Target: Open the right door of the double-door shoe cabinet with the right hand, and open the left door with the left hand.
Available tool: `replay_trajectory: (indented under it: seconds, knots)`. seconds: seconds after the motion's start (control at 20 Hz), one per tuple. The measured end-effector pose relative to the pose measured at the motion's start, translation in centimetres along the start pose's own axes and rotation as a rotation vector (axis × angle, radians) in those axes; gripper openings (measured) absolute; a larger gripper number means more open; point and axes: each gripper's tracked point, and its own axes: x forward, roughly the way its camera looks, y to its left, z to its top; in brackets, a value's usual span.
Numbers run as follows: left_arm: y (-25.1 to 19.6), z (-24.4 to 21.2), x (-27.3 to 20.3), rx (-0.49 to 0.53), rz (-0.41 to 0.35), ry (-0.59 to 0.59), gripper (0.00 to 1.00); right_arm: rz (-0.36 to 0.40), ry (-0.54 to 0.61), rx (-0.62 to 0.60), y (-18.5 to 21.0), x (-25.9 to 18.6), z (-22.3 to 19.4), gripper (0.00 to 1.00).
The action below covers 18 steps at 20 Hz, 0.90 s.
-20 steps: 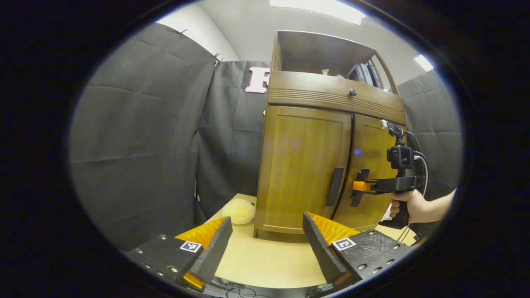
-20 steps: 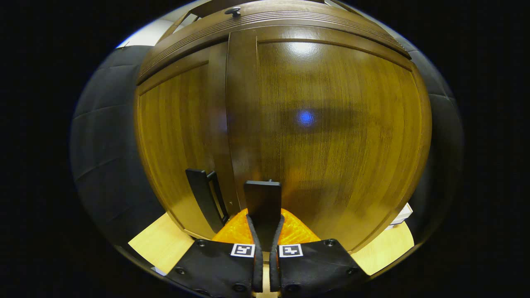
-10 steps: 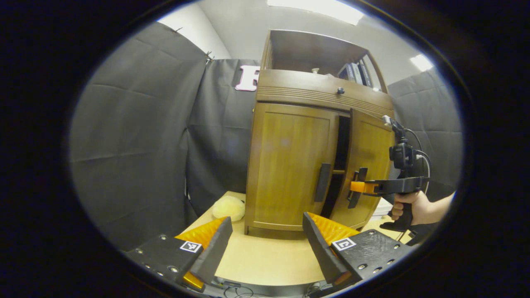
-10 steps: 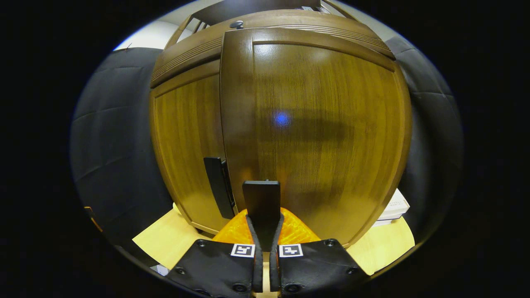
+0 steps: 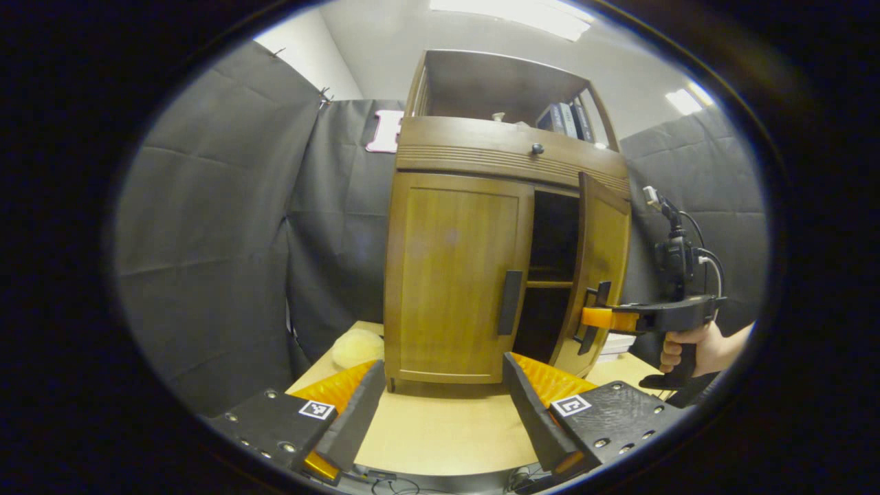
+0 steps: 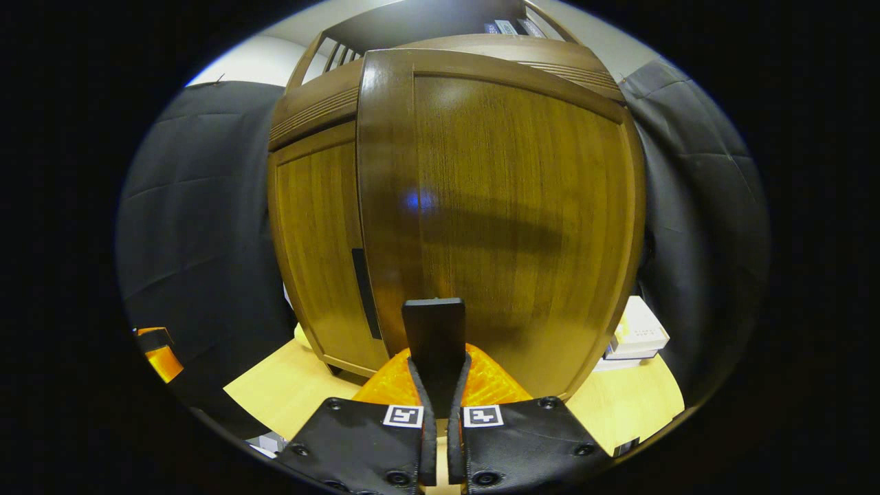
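The wooden shoe cabinet (image 5: 481,148) stands on a light table. Its left door (image 5: 454,282) is closed, with a dark vertical handle (image 5: 510,302) at its inner edge. The right door (image 5: 605,261) stands partly swung out and shows a dark interior with a shelf. My right gripper (image 5: 591,317) is shut on that door's handle (image 6: 434,326), held by a hand (image 5: 694,344). In the right gripper view the right door (image 6: 509,206) looms close, the left door (image 6: 316,240) beside it. My left gripper (image 5: 443,366) hangs open in front of the cabinet, apart from the left handle.
A pale plush lump (image 5: 356,347) lies on the table (image 5: 440,430) left of the cabinet. A stack of books (image 6: 636,333) sits by its right side. More books (image 5: 564,117) stand on the upper shelf, above a drawer knob (image 5: 537,148). Black cloth walls surround.
The right door has swung from closed to partly open, pulled by my right gripper on its handle. My left gripper has shifted, so the cabinet sits more centred in its view.
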Motion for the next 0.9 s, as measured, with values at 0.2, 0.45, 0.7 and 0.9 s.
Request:
replay_trajectory:
  seconds: [0.2,0.45,0.7,0.9]
  knots:
    - [-0.2,0.0,0.2,0.002,-0.028,0.009,1.0,0.0,0.005,0.004,-0.9,-2.0,-0.3,0.05]
    - [-0.7,0.1,-0.3,0.001,-0.073,0.019,0.98,-0.021,0.007,-0.007,-2.4,-4.2,-1.0,0.04]
    - [-1.0,-0.1,-0.6,0.015,-0.121,0.02,1.0,-0.04,0.008,0.002,-4.4,-6.6,-1.7,0.07]
    - [-1.3,-0.1,-0.8,0.01,-0.154,0.022,0.94,-0.069,0.021,0.016,-6.2,-8.5,-2.2,0.11]
